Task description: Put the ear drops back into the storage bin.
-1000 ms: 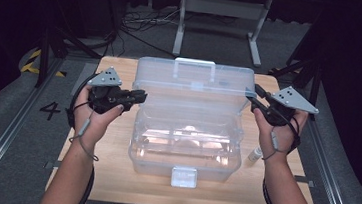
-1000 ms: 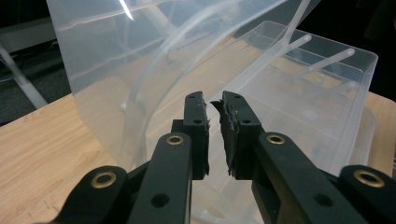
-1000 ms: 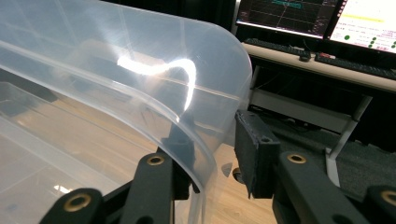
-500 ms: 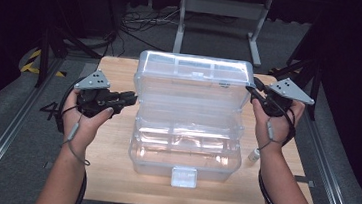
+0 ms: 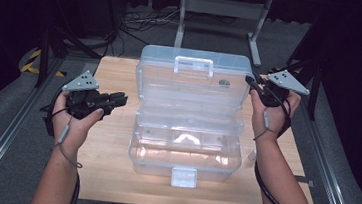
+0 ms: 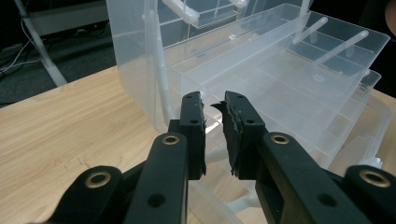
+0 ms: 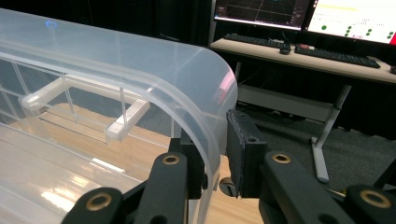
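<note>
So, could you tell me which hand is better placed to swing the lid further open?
The right. Its hand-held gripper has jaws astride the lid edge at the right corner, one inside, one outside. The left hand-held gripper is beside the box, its jaws nearly shut with nothing between them.

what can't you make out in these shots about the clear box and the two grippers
- Right gripper, right gripper view: the lid edge sits between the jaws, but whether both pads press on it is unclear.
- Clear box, high view: glare and stacked clear walls blur a pale shape inside the base.
- Left gripper, left gripper view: its narrow gap holds nothing; the bottom edge cuts off the body.
- Small thing on the table by the right forearm: too small to name.
</note>
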Tool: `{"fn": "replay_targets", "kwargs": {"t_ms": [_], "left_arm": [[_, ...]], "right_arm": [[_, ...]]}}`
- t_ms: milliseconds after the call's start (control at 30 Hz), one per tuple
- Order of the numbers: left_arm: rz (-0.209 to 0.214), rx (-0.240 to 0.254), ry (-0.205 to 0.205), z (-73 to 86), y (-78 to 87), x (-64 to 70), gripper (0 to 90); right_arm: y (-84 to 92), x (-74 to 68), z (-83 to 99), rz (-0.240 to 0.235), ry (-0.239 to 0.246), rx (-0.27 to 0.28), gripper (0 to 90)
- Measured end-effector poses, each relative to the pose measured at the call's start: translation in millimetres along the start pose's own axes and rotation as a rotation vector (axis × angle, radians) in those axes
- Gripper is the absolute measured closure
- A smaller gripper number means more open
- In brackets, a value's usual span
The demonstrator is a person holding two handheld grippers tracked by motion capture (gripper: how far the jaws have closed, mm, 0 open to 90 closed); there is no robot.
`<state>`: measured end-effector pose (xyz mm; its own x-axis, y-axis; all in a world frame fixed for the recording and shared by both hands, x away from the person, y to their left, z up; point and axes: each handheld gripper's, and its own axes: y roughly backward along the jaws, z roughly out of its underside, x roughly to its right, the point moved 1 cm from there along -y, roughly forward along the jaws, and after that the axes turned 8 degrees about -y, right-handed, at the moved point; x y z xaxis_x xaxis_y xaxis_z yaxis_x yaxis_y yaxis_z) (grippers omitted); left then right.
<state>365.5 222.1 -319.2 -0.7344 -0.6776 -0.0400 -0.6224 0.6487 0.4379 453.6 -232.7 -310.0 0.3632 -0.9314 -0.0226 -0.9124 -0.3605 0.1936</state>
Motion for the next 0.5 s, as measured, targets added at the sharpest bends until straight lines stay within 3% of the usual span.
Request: {"fn": "replay_targets", "kwargs": {"t_ms": [500], "left_arm": [[-0.006,-0.002,0.008,2.4,-1.0,-4.3,77.7]], "right_arm": [[-24.3,11.1,-0.7,-0.011,-0.027,-0.011,80.7]]}}
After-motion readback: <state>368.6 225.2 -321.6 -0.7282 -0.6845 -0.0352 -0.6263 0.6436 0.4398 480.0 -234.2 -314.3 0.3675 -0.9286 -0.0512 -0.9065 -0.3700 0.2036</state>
